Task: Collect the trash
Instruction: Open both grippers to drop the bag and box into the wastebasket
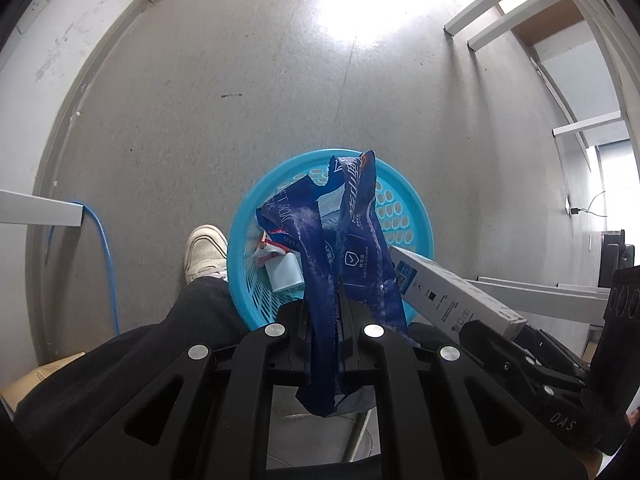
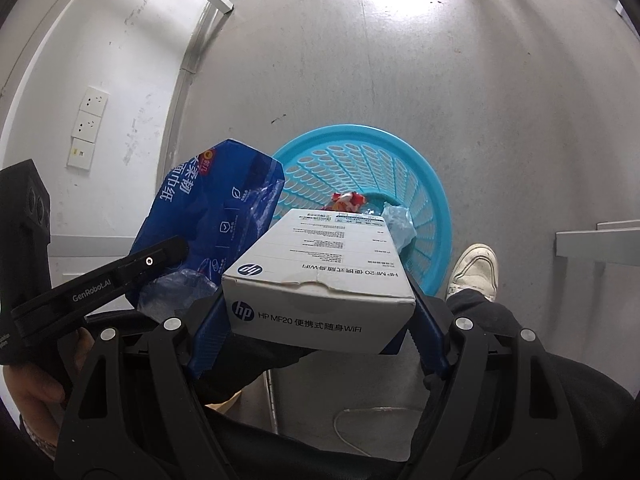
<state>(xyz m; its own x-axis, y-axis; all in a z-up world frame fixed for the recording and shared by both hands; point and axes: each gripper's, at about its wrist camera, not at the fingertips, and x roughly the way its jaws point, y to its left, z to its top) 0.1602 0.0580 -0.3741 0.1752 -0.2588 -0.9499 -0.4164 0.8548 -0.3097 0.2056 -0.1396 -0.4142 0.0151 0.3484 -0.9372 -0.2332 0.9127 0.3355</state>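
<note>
Claws grip blue wrapper and white box above basket.

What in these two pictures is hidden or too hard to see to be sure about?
- Basket bottom, left wrist view: covered by the blue wrapper.
- Red scrap, right wrist view: half hidden behind the white box.
- Box's fine print: too small.
- Left gripper jaws, right wrist view: behind the wrapper.

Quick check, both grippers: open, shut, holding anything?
Left gripper: shut on the blue plastic wrapper, above the basket.
Right gripper: shut on the white HP box.
</note>
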